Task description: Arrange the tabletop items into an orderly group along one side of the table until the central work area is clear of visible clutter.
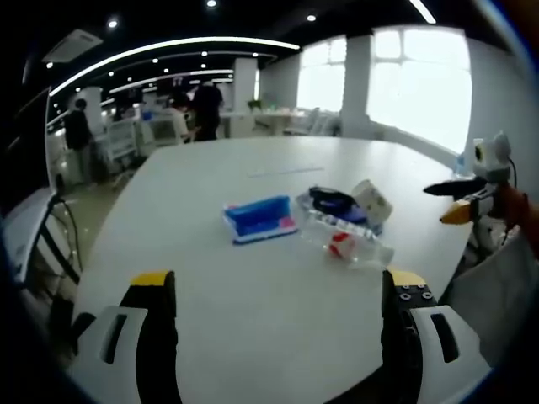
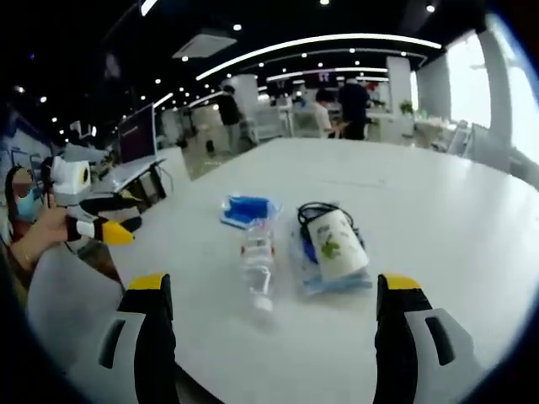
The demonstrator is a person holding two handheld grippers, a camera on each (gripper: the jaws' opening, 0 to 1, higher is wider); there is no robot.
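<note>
Items sit in one loose cluster on the white bench [image 1: 253, 337], roughly mid-surface, not along an edge.

- Clear plastic bottle [image 1: 347, 241] lying on its side, red-and-white label; in the right gripper view the same bottle [image 2: 258, 263] points toward the camera, cap end nearest.
- Blue flat tray/box [image 1: 258, 218] just beside the bottle; in the right gripper view it is behind the bottle's far end [image 2: 246, 209], touching or nearly so, cannot tell.
- White cup [image 1: 371, 201] with a printed pattern, lying tilted on a clear bag with blue contents [image 2: 318, 269]; cup in the right gripper view [image 2: 335, 245] shows a green print.
- Black cable [image 1: 331, 199] coiled on the same bag, just behind the cup [image 2: 316, 209].
- Thin pale strip [image 1: 285, 171] farther back on the bench, well apart from the cluster.

Left hand-held gripper [image 1: 278, 290]: jaws wide apart, nothing between them, hovering over bare bench short of the cluster. It shows in the right gripper view at the left edge [image 2: 108, 225], held in a person's hand [image 2: 46, 227], off the bench side.

Right hand-held gripper [image 2: 268, 295]: jaws wide apart, nothing held, bottle's near end lies between the jaw lines but clear of them. It shows in the left gripper view at the right edge [image 1: 459, 202].

Background: open office, ceiling light strips, people standing [image 1: 206, 105] at far desks, bright windows [image 1: 421, 80].
</note>
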